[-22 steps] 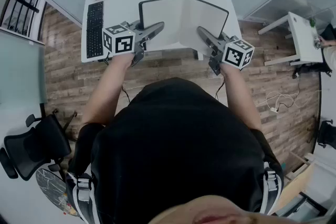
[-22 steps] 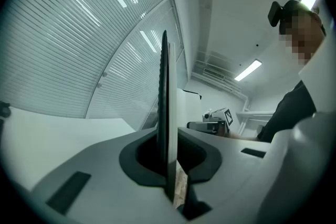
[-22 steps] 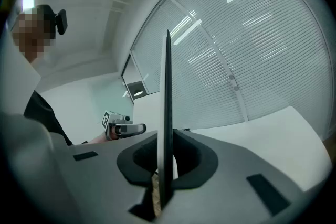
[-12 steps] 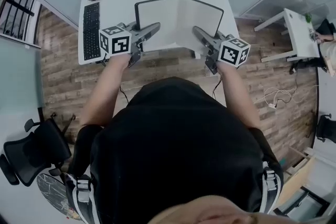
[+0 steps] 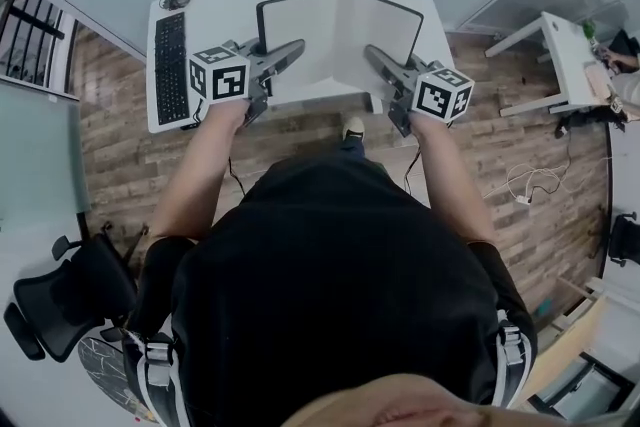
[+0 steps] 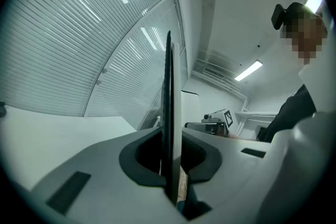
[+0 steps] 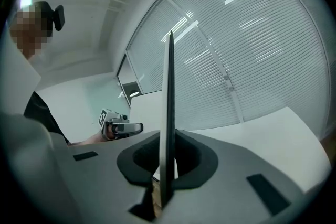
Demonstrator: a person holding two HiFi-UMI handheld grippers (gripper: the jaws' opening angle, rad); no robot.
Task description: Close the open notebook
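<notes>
White pages framed by a black cover: the notebook (image 5: pixel 340 35) is open at the middle of the white bench (image 5: pixel 215 0), at 12 o'clock from the person, its spine running toward 12 and a half spread to either side. The left gripper (image 5: pixel 297 49) reaches in from 8 o'clock with its fingers closed narrow on the left half, out toward its free edge. The right gripper (image 5: pixel 371 55) comes in from 4 o'clock and does the same on the right half. Each gripper view shows a thin black-and-white leaf pinched edge-on between the fingers and running straight up the picture. Both halves therefore look tipped up off the bench rather than lying flat, though the head view does not settle how steeply. Holding one half in each gripper, well away from the spine, gives the longest lever for swinging the halves together like a hinge. A black keyboard (image 5: pixel 168 63) lies at 9 o'clock from the notebook, clear of the swing. By my reading the closing is under way but not done: the pages are wide apart, and the halves need bringing face to face
</notes>
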